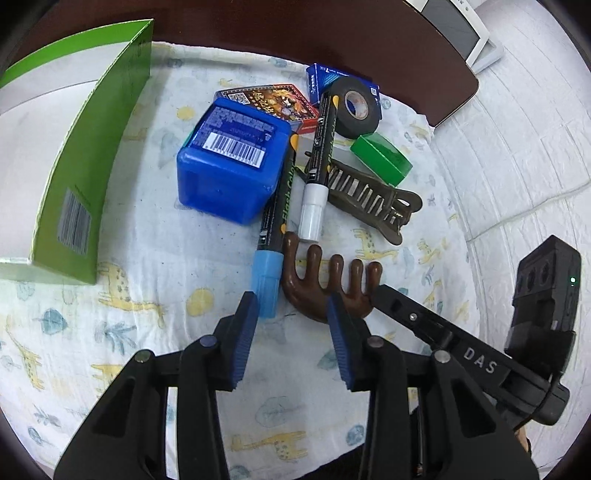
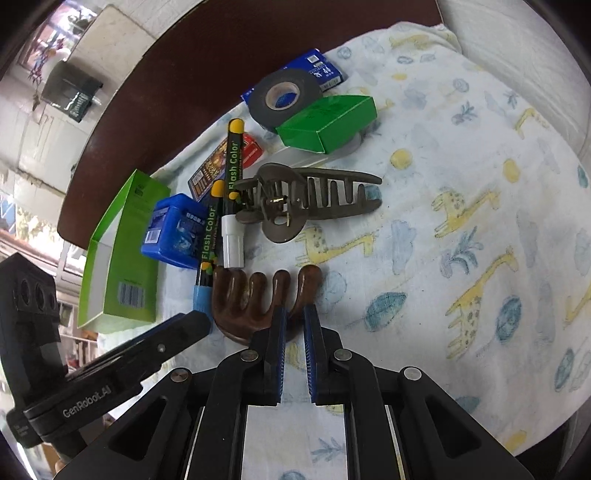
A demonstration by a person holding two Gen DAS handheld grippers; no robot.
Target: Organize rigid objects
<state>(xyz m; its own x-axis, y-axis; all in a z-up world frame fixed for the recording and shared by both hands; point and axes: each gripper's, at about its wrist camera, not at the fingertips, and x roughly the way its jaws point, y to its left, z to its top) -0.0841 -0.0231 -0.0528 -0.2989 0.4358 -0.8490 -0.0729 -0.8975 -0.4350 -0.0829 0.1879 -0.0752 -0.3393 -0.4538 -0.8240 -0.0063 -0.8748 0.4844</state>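
A brown wide-toothed comb (image 1: pixel 325 284) (image 2: pixel 251 299) lies on the giraffe-print cloth, teeth pointing away. My right gripper (image 2: pixel 295 314) is shut on the comb's right end; one of its fingers (image 1: pixel 406 310) shows in the left wrist view. My left gripper (image 1: pixel 291 299) stands open, its pads pressing on nothing. The blue cap of a black marker (image 1: pixel 275 206) (image 2: pixel 207 240) and the comb's left edge lie between its tips. A white-capped marker (image 1: pixel 319 155) (image 2: pixel 232 192) rests beside it. A brown hair claw (image 1: pixel 369 195) (image 2: pixel 314 199) lies just behind.
An open green carton (image 1: pixel 85 166) (image 2: pixel 122 258) stands at the left. Behind the markers lie a blue tub (image 1: pixel 229 162) (image 2: pixel 173 232), a card pack (image 1: pixel 273 99), black tape (image 1: pixel 354 107) (image 2: pixel 284 96), a green box (image 1: pixel 380 157) (image 2: pixel 328 122) and a small blue box (image 1: pixel 325 79). A dark wooden board (image 1: pixel 332 33) borders the cloth at the back.
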